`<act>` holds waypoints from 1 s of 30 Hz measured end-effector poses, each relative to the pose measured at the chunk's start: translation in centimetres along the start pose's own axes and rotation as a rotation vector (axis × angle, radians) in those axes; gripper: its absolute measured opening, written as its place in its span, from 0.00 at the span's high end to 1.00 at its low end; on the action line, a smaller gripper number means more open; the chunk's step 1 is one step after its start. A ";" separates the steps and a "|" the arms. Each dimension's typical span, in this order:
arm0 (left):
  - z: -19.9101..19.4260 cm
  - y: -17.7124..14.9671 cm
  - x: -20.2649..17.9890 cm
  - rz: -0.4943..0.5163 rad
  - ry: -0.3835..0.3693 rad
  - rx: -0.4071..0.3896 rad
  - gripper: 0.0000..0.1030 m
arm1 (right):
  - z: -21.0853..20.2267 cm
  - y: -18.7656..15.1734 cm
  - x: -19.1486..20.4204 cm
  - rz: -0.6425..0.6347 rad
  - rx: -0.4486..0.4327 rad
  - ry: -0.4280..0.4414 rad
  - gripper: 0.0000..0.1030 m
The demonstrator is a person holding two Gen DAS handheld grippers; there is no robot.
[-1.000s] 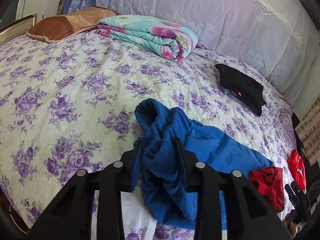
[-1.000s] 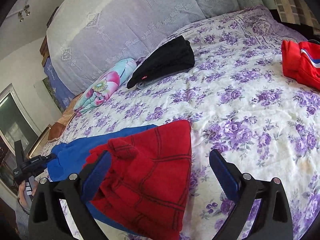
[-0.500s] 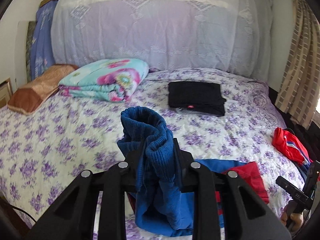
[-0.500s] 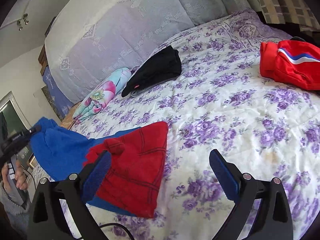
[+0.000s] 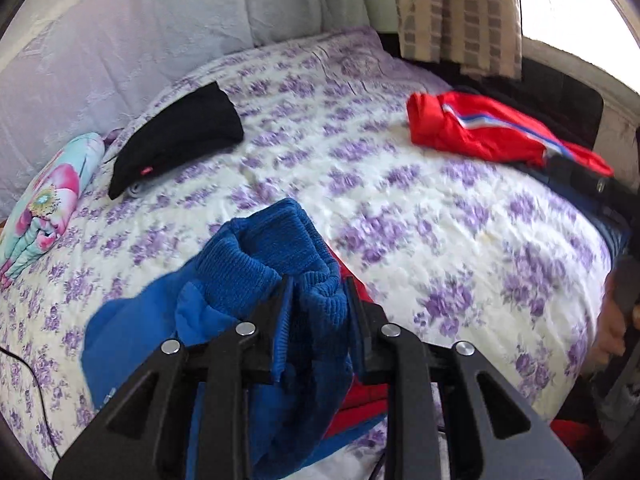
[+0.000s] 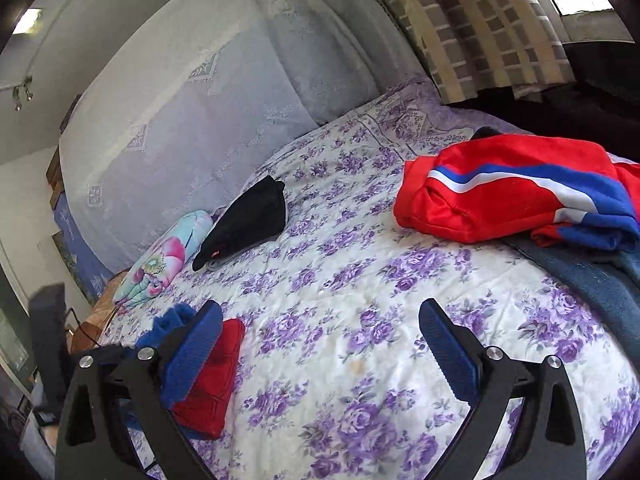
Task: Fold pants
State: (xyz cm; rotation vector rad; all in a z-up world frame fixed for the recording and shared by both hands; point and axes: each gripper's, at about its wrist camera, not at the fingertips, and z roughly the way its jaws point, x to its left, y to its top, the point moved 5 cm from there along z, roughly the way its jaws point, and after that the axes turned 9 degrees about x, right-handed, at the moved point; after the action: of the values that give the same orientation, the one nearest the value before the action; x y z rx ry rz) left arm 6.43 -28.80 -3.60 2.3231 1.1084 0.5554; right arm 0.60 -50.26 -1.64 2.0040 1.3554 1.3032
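The blue pants point(image 5: 248, 280) with a ribbed knit waistband and red lower part point(image 5: 360, 404) lie on the floral bed. My left gripper point(image 5: 318, 292) is shut on the bunched blue waistband and holds it up over the red part. In the right wrist view the pants point(image 6: 216, 368) show at the lower left, red with blue behind. My right gripper point(image 6: 320, 324) is open and empty above the bedspread, to the right of the pants, touching nothing.
A folded black garment point(image 5: 176, 132) point(image 6: 244, 220) and a rolled floral blanket point(image 5: 44, 196) point(image 6: 160, 260) lie near the headboard. A red jacket with blue and white stripes point(image 6: 512, 192) point(image 5: 480, 128) sits on dark blue cloth point(image 6: 592, 276) at the bed's right edge.
My left gripper has carried the blue waistband to the right, over the red part of the pants. My right gripper has moved right, away from the pants, staying open.
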 end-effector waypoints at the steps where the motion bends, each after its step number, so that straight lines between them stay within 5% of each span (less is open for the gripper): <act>1: 0.6 -0.5 -0.7 0.022 0.013 0.000 0.76 | 0.1 -0.1 -0.1 0.006 0.006 0.003 0.04; 7: -2.9 -0.6 -0.5 0.042 -0.049 -0.063 0.49 | 1.5 -1.0 0.2 -0.004 0.043 0.002 0.04; 13: -7.5 0.1 7.3 -0.128 0.108 -0.156 0.37 | 2.3 -1.5 0.5 -0.004 0.066 0.002 0.04; 17: -5.1 -0.6 10.2 -0.215 0.096 -0.059 0.36 | 2.4 -1.7 0.9 -0.014 0.074 0.005 0.04; 20: -0.2 -3.2 7.4 -0.152 0.063 0.079 0.35 | 2.6 -1.9 1.2 -0.021 0.082 0.005 0.04; 24: 1.0 -5.2 3.5 0.003 0.280 0.003 0.36 | 3.1 -2.1 1.7 -0.015 0.101 0.021 0.04; 30: -2.2 -4.4 6.7 -0.133 0.063 -0.041 0.39 | 3.3 -1.7 6.6 -0.144 0.098 0.051 0.04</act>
State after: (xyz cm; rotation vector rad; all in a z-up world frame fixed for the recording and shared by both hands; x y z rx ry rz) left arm 6.58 -20.47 -3.54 2.1911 1.2585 0.5983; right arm 3.18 -43.13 -1.35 1.9066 1.5845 1.2535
